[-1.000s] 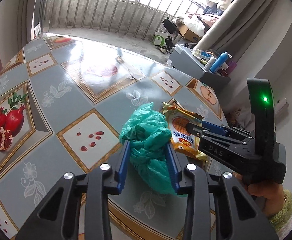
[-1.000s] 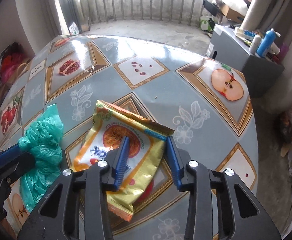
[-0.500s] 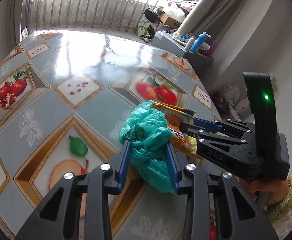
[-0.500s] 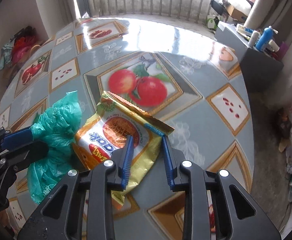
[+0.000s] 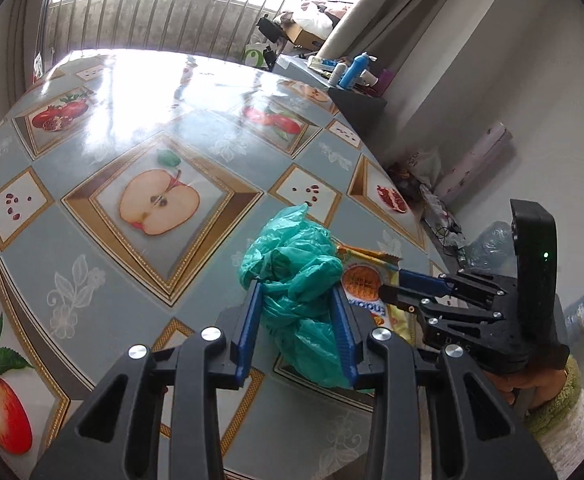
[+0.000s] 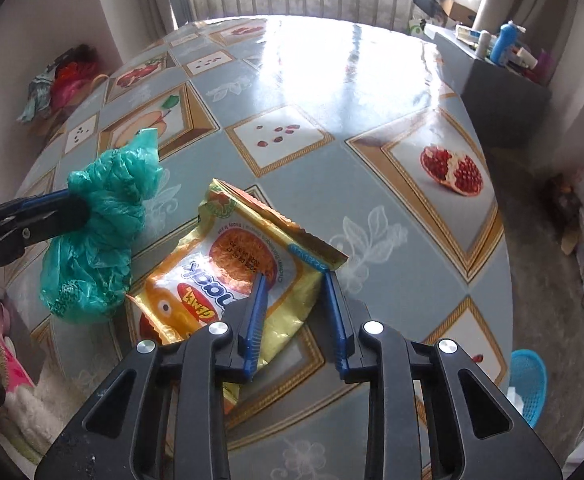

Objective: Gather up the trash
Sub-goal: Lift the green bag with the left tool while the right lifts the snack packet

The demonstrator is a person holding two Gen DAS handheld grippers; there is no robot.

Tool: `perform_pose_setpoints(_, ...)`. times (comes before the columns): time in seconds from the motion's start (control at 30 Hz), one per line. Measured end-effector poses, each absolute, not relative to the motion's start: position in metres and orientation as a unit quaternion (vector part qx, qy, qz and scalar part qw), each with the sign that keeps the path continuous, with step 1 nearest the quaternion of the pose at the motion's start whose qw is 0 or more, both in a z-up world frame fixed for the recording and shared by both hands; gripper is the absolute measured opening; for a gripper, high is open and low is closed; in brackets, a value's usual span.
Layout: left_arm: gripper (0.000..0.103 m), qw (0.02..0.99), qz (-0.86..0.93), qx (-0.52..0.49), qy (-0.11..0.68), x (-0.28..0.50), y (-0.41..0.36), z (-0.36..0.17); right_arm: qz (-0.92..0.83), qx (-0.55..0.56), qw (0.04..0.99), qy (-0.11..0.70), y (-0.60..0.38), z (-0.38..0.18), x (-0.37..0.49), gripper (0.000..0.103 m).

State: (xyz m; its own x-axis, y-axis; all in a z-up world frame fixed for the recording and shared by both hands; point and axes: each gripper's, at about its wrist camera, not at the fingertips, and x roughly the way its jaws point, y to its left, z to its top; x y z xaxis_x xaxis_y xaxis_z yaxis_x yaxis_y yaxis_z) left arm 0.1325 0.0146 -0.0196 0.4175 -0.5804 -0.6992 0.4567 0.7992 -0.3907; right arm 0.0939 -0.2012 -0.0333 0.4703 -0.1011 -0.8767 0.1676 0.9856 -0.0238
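Left tongs point(image 5: 296, 312) clamped on green bag point(image 5: 297, 268); right tongs point(image 6: 293, 308) clamped on snack wrapper point(image 6: 248, 268), both above table point(image 6: 371, 128).

Each camera sits just behind its own tongs, looking forward and down over the counter point(image 5: 92, 240) toward the railed window point(image 5: 164, 20). The left view looks close across the green bag point(image 5: 295, 276), with the right tongs point(image 5: 391, 284) at its right edge. The right view sees the same bag point(image 6: 96, 232), the snack wrapper point(image 6: 232, 264) and the left tongs point(image 6: 68, 208).
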Motion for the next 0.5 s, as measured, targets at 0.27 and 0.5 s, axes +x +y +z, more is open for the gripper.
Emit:
perform_pose_setpoints(0.27, 0.033, 0.845, -0.324, -0.016, 0.425, 0.129, -0.015, -0.014, -0.090, 0.181, 0.857, 0.474, -0.232, -0.027, 0.079, 0.040)
perform_pose_setpoints(0.5, 0.033, 0.842, -0.322, 0.010, 0.433, 0.129, -0.028, -0.028, -0.077, 0.323, 0.822, 0.463, -0.254, -0.036, 0.068, 0.046)
